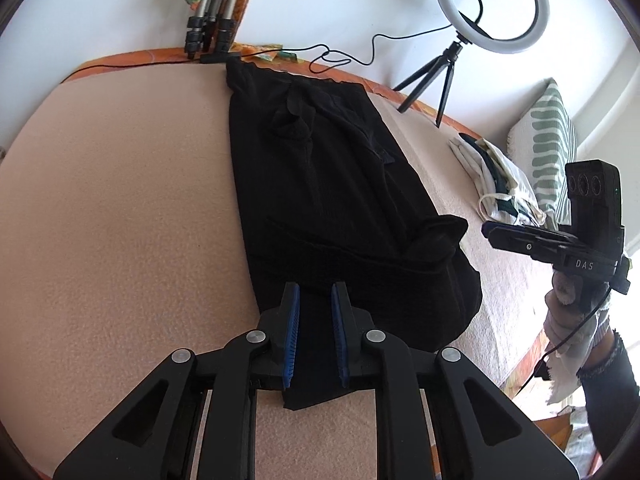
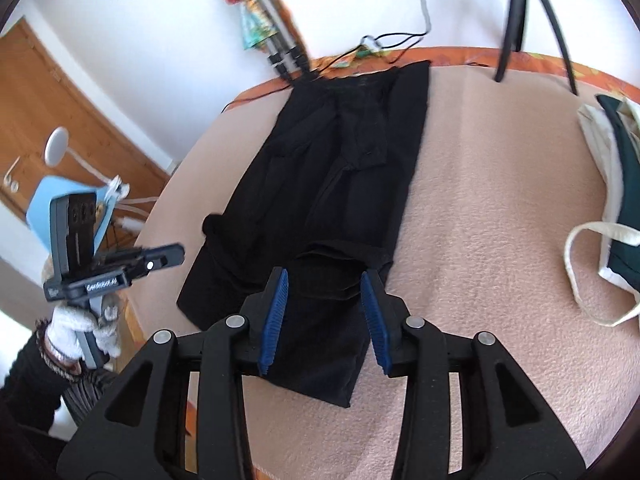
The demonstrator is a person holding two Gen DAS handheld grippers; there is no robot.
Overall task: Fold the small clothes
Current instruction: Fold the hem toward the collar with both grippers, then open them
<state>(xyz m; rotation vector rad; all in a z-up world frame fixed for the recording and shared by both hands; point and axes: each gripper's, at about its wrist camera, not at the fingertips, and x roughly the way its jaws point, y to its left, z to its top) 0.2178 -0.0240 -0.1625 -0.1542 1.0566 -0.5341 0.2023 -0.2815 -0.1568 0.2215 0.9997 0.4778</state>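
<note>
A long black garment [image 1: 320,180] lies flat on the pink blanket [image 1: 120,200], running from the far edge toward me, with its near end folded back in a thick layer. My left gripper [image 1: 315,286] hovers over the near left corner, jaws slightly apart, with cloth lying under the gap and not pinched. In the right wrist view the same garment [image 2: 340,180] lies under my right gripper [image 2: 325,273], whose blue pads [image 2: 276,312] stand wide apart over the folded near end without pressing it. Each gripper shows in the other's view, held in a gloved hand [image 2: 72,336].
A ring light [image 1: 492,4] on a small tripod stands at the far right edge, its cable trailing along the back. Folded tripod legs [image 1: 208,28] lean at the far edge. A pale tote bag with dark cloth [image 2: 616,200] lies to the right, beside a striped pillow [image 1: 552,140].
</note>
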